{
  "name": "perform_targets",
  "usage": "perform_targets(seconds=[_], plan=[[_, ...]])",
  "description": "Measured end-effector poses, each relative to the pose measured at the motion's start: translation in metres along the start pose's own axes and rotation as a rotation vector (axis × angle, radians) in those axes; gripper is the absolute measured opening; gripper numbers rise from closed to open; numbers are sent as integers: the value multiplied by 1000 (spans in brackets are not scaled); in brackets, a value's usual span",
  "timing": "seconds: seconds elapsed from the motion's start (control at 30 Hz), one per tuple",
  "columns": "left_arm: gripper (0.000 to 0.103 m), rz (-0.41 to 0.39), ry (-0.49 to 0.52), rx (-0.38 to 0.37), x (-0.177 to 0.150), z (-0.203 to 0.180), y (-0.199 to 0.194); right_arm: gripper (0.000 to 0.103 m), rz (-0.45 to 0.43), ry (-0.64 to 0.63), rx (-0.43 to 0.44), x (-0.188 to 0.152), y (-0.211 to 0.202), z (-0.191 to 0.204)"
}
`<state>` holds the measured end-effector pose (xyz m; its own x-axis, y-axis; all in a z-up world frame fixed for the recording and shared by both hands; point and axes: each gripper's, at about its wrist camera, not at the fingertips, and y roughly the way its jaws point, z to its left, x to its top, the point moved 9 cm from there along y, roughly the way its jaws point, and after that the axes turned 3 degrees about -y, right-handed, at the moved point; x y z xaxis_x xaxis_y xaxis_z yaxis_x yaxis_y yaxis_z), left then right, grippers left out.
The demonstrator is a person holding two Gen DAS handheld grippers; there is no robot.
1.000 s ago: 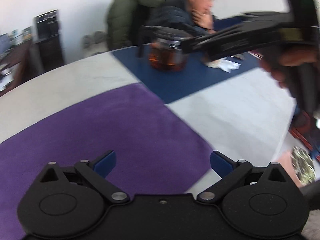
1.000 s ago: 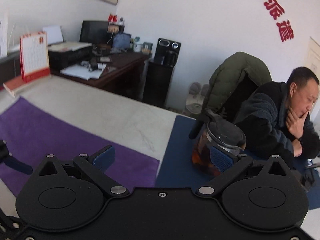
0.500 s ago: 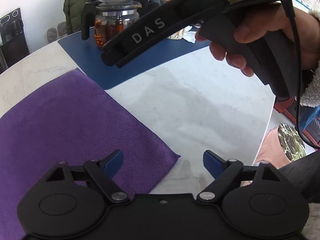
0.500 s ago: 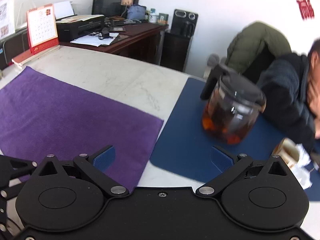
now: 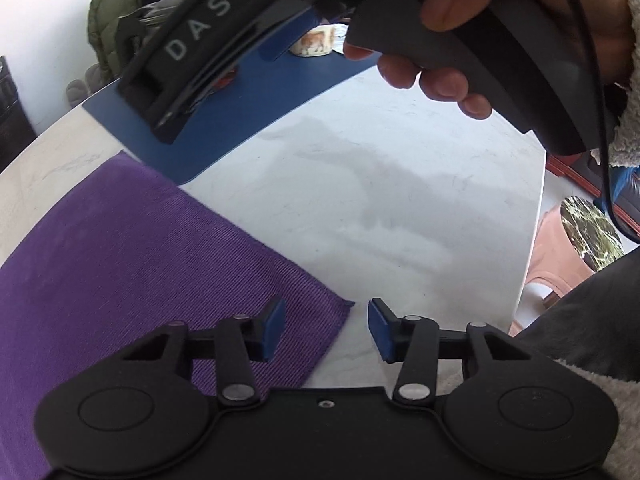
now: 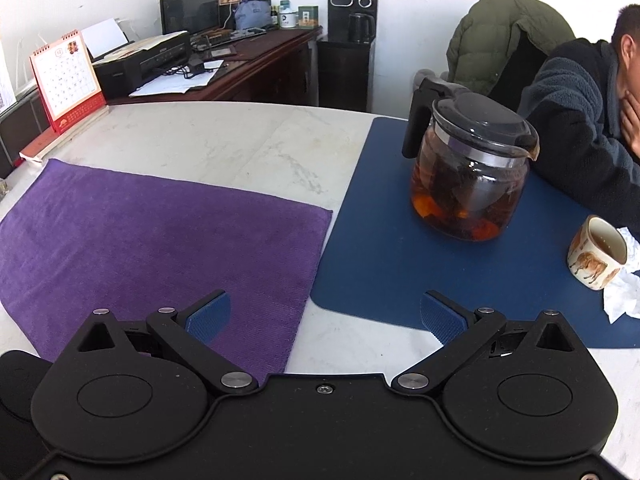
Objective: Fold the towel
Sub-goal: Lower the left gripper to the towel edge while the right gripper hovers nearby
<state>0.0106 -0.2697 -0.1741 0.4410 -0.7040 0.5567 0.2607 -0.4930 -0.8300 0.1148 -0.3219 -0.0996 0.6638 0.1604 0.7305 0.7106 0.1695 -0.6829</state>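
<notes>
I see the purple towel (image 6: pixel 160 240) flat on the table (image 6: pixel 224 140), long axis left-right, right edge just beside the blue mat (image 6: pixel 384 256), bare top in front, w/ my left gripper (image 5: pixel 326 328) open astride its near corner and my right gripper (image 6: pixel 326 316) open, empty.

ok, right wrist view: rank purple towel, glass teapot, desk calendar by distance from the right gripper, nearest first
1. purple towel: just ahead of the right gripper, under its left finger.
2. glass teapot: ahead to the right, on the blue mat.
3. desk calendar: far left edge of the table.
</notes>
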Motion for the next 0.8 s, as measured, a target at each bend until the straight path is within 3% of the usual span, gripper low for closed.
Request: perform_targets(seconds=[0.13,0.33,0.7,0.8], plan=[[33,29,45,-11,1,-5,10,103,1,18,-2,-6,-5,-4],[32,41,84,-3,2,-6,16,103,5,37,-15,-5,-7,-15],[11,28,44,-6,3,8,19,103,3,27,-25,-4,-5,-23],[6,31,-9,-9,3,18,17,103,0,19,-23,-2,-4,-23]])
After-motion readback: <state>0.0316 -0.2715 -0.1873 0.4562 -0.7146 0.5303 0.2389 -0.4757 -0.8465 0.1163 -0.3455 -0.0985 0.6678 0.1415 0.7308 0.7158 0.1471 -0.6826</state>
